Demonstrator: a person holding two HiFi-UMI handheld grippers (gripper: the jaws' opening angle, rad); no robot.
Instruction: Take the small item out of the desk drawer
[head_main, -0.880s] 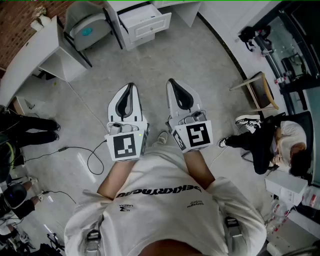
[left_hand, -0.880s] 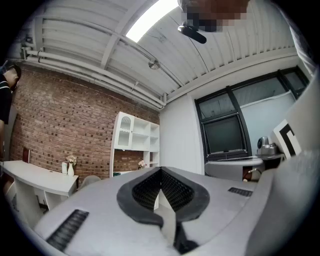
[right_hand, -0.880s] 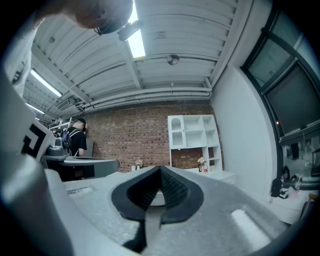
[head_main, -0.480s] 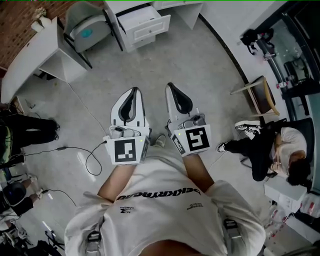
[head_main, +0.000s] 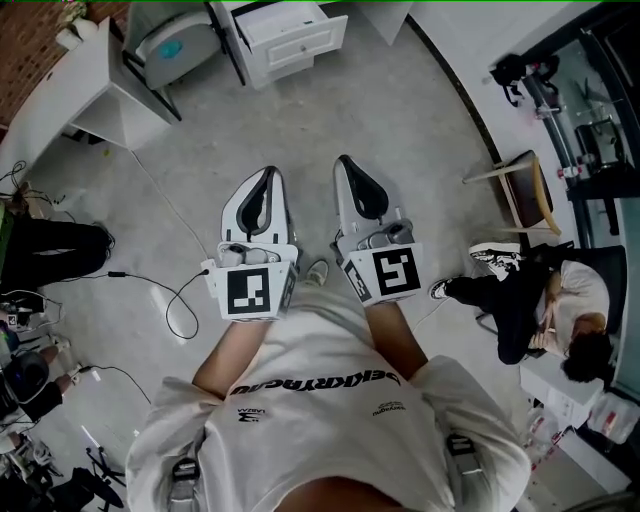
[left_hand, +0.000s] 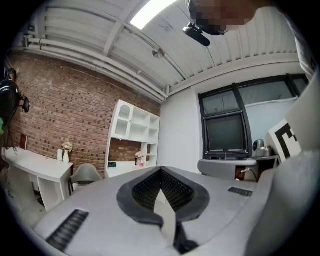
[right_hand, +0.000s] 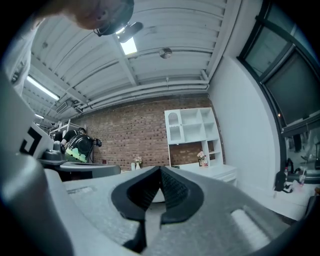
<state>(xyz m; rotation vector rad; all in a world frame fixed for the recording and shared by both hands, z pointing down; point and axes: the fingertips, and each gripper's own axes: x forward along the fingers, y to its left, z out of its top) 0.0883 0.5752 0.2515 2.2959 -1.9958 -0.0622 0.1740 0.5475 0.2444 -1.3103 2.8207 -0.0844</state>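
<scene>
A white drawer unit (head_main: 288, 40) stands on the floor at the top of the head view, its top drawer (head_main: 283, 22) pulled out. Its contents are too small to make out, and no small item shows. My left gripper (head_main: 266, 172) and right gripper (head_main: 343, 160) are held side by side in front of the person's chest, well short of the unit and pointing toward it. Both have their jaws pressed together with nothing between them. The left gripper (left_hand: 161, 170) and the right gripper (right_hand: 160, 170) look out at a brick wall and white shelves.
A white desk (head_main: 70, 90) and a grey chair (head_main: 172, 42) stand at the upper left beside the drawer unit. A black cable (head_main: 175, 300) trails over the grey floor on the left. On the right are a wooden stool (head_main: 522, 190) and a seated person (head_main: 545, 305).
The drawer unit, desk and chair have slid toward the top edge of the head view. Both grippers stay shut and side by side.
</scene>
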